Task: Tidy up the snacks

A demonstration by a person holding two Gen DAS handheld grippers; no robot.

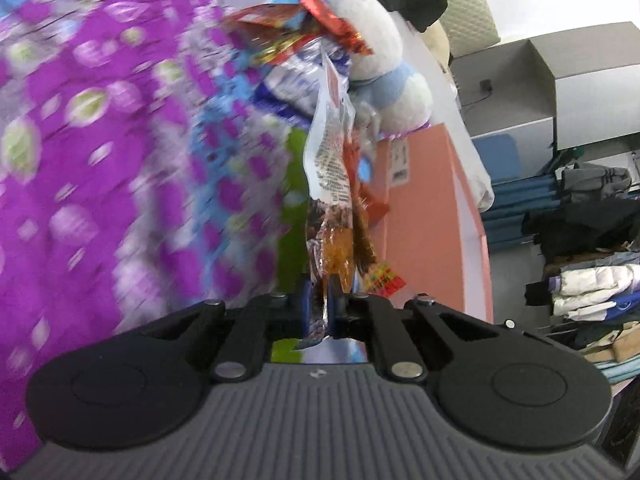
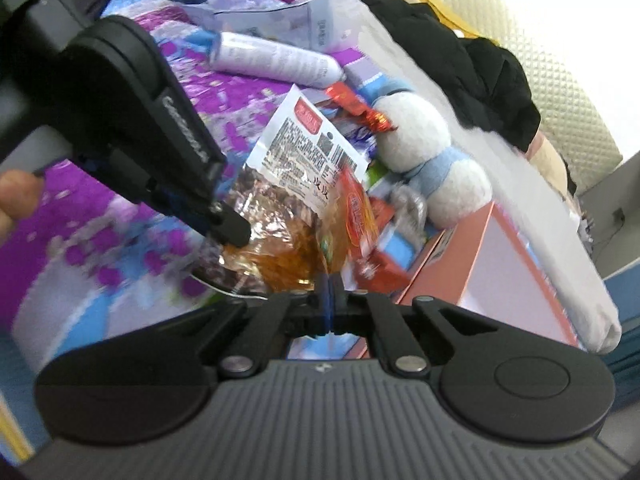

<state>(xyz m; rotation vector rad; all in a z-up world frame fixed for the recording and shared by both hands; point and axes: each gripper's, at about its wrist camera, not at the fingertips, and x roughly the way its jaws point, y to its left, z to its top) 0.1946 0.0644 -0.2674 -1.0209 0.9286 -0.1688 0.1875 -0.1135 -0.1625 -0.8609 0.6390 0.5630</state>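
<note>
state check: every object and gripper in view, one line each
left gripper: shut on snack packet
right gripper: shut, nothing visibly held
snack packet: held off the bed by its clear end
orange box: open, on the bed
white tube: lying flat on the bedspread
plush toy: lying beside the box

Bright daylight, heavy motion blur on purple bedspread, fisheye-bent edges

Two grippers: the left gripper and the right gripper. One plush toy, one orange box, one white tube. The snack packets overlap too much to count.
</note>
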